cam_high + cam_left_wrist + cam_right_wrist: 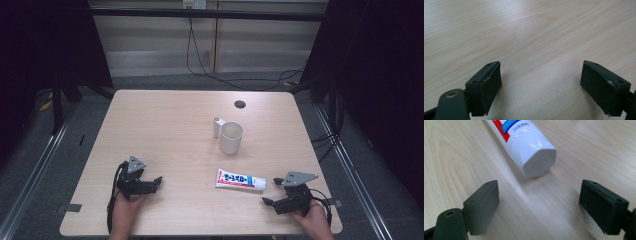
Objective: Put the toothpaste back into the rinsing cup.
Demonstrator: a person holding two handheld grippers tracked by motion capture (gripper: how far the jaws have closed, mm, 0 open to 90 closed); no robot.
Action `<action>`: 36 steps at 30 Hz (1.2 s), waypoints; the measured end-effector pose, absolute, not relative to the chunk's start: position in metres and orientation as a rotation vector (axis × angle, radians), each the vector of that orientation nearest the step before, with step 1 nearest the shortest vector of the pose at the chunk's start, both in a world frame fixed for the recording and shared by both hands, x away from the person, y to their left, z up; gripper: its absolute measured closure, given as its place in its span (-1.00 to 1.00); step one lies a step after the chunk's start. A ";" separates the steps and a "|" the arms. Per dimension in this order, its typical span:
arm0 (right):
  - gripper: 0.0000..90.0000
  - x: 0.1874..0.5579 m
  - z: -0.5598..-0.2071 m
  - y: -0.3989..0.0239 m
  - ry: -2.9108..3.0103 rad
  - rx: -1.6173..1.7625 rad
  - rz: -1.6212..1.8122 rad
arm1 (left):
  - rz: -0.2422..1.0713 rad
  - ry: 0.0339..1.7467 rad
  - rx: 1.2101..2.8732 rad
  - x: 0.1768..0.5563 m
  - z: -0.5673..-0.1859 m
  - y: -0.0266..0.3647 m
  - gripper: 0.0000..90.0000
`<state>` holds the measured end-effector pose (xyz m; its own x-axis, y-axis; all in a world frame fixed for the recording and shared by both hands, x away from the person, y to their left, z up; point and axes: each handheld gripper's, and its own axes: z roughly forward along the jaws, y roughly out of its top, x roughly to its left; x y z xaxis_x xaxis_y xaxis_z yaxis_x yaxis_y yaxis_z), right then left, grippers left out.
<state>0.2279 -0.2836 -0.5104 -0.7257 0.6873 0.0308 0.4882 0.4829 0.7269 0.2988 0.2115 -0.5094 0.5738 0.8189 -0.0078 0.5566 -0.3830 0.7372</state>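
Note:
A white toothpaste tube (240, 180) with red and blue print lies flat on the wooden table (165, 125), its cap end pointing right. My right gripper (270, 190) rests just right of the cap, open, with nothing between its jaws. In the right gripper view the cap (537, 161) lies a little ahead of the open right gripper (537, 202). A white mug (230, 137) stands upright behind the tube, with a small white upright piece (216, 127) at its left. My left gripper (152, 181) sits at the front left, open over bare wood; the left gripper (540, 83) holds nothing.
A dark round hole (240, 104) sits in the tabletop near the far edge. Black cables (200, 60) run over the floor behind the table. Metal rails (35, 170) flank both sides. Bare wood spreads across the left half and middle.

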 end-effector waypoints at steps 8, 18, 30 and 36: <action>-0.69 0.231 -0.506 -0.280 2.499 1.032 1.029 | 0.470 1.082 2.112 0.300 -0.509 0.213 -0.63; -0.61 0.243 -0.489 -0.280 2.591 1.075 0.935 | 0.469 1.083 2.108 0.299 -0.509 0.213 -0.62; -0.66 0.269 -0.450 -0.248 2.729 0.925 0.821 | 0.444 1.075 2.113 0.300 -0.509 0.213 -0.65; -0.64 0.277 -0.446 -0.230 2.787 0.869 0.780 | 0.443 1.074 2.114 0.300 -0.509 0.213 -0.66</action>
<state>0.2773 -0.2299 -0.4461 -0.8279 0.5596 0.0372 0.4977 0.7025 0.5087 0.3002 0.2128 -0.5091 0.5952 0.8035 -0.0159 0.5589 -0.3997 0.7265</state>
